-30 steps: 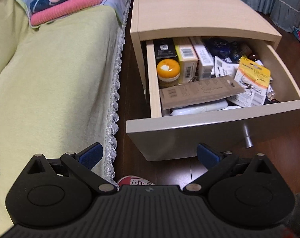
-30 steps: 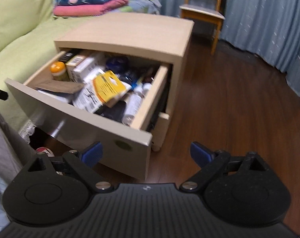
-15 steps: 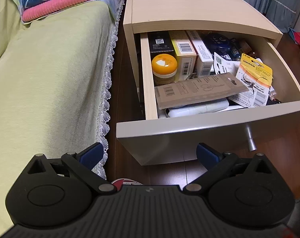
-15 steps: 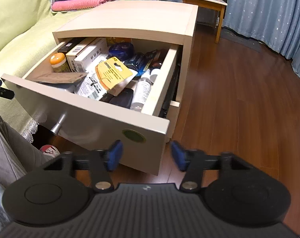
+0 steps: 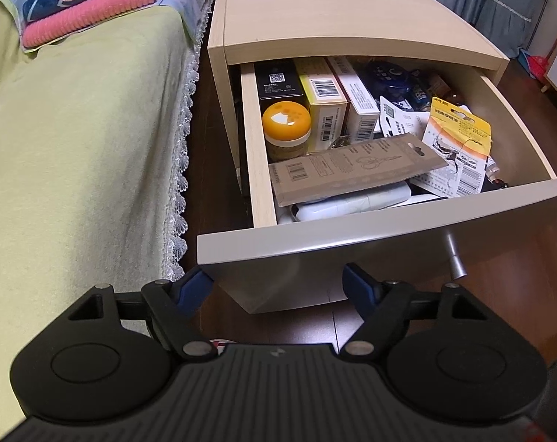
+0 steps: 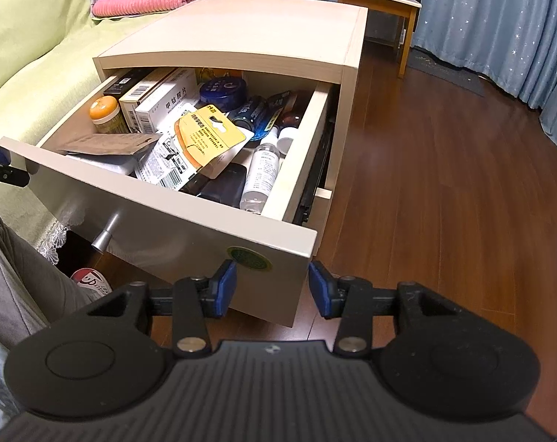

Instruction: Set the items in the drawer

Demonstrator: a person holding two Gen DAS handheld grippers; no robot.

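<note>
- Drawer pulled out of the light-wood nightstand, crammed with items.
- Inside: orange-lidded jar at the left wall, 3 boxes behind, brown card package on top, yellow battery blister pack, clear bottle along the right wall.
- Left gripper wide open, empty, at the drawer front's left corner.
- Right gripper partly open, holding nothing, blue pads either side of the front's right corner.
- Green-covered bed beside the nightstand.
</note>
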